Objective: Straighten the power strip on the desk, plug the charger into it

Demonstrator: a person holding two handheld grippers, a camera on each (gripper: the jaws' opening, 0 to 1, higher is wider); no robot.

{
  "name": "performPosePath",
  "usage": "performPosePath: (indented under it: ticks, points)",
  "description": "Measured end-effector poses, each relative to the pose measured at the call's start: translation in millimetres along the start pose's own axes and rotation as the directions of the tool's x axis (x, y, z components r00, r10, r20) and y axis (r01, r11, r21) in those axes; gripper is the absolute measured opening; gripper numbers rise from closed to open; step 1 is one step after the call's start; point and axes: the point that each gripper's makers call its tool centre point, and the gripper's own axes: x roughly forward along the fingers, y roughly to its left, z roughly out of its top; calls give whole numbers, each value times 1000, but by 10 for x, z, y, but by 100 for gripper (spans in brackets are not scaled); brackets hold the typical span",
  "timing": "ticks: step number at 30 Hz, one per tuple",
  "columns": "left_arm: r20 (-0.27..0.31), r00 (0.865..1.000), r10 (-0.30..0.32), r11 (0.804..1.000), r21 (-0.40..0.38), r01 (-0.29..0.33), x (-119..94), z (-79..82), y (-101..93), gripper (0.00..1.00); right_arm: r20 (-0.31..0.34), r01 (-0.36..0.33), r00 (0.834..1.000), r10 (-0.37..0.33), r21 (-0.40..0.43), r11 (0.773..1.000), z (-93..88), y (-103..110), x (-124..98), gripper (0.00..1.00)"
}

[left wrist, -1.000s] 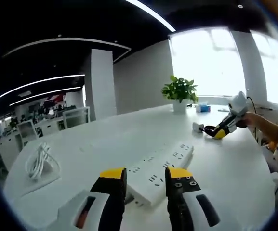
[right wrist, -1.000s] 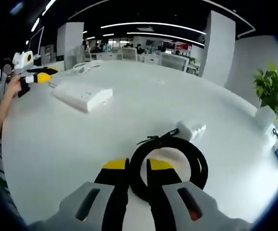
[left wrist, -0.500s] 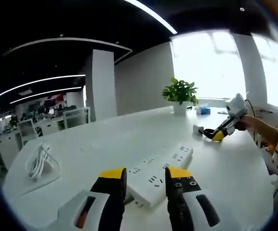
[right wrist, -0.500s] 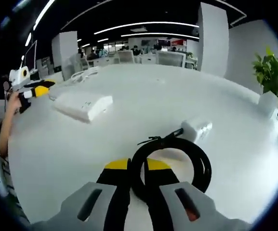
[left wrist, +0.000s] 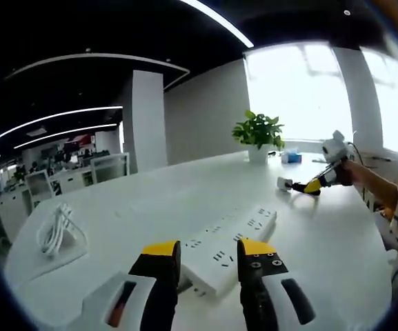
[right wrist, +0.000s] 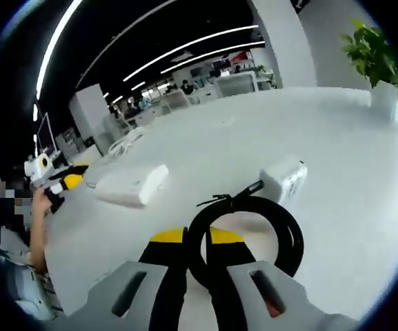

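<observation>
A: While we have the right gripper (right wrist: 187, 238) pinched on the coiled black cable (right wrist: 254, 231), let's check the charger (right wrist: 283, 179) itself. Where is it?

B: The white block hangs at the far end of the coil, just beyond the loop, and it looks to be off the desk (right wrist: 205, 131) with the cable. We see the same pair small in the left gripper view, charger (left wrist: 283, 183) beside the yellow tips.

A: And the power strip (left wrist: 226, 241)?

B: Flat on the desk, lying at a slant away from us, its near end between the jaws of the left gripper (left wrist: 209, 249). The jaws are spread on either side of it; we cannot tell if they touch it.

A: So we judge the strip not yet squared up.

B: Agreed. We should close on that near end and swing it gently, keeping it flat. A loose white cord (left wrist: 57, 231) lies well off to the side, out of the sweep.

A: For the plug, the cable grip is poor: the block will dangle and turn.

B: Then we should set it down and take the block itself before aiming at a socket.
</observation>
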Motion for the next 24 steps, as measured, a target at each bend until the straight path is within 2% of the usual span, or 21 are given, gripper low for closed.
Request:
performPosePath:
  ticks: [7, 14, 17, 18, 19, 20, 24]
  points:
    - [2, 1000, -1, 1000, -1, 1, -11, 6, -4, 33, 27, -50, 998, 48, 88, 995, 57, 26, -32, 9]
    - [1, 1000, -3, 1000, 0, 3, -14, 10, -5, 33, 65, -122, 992, 112, 182, 976, 120, 110, -54, 9]
    - [1, 1000, -2, 1000, 0, 2, -15, 16, -1, 33, 84, -140, 989, 125, 201, 970, 151, 136, -61, 9]
    - [1, 1000, -2, 1000, 0, 2, -14, 19, 2, 33, 91, -146, 987, 130, 208, 967, 180, 28, -160, 9]
    - [1, 1000, -2, 1000, 0, 2, -15, 17, 1, 33, 94, -150, 987, 133, 207, 967, 189, 19, -175, 9]
    - [1, 1000, -2, 1000, 0, 2, -16, 16, 0, 33, 94, -156, 986, 140, 195, 968, 96, 63, -236, 9]
    - [-9, 1000, 5, 1000, 22, -5, -13, 8, -3, 33, 90, -159, 985, 144, 193, 968, 61, 154, -179, 9]
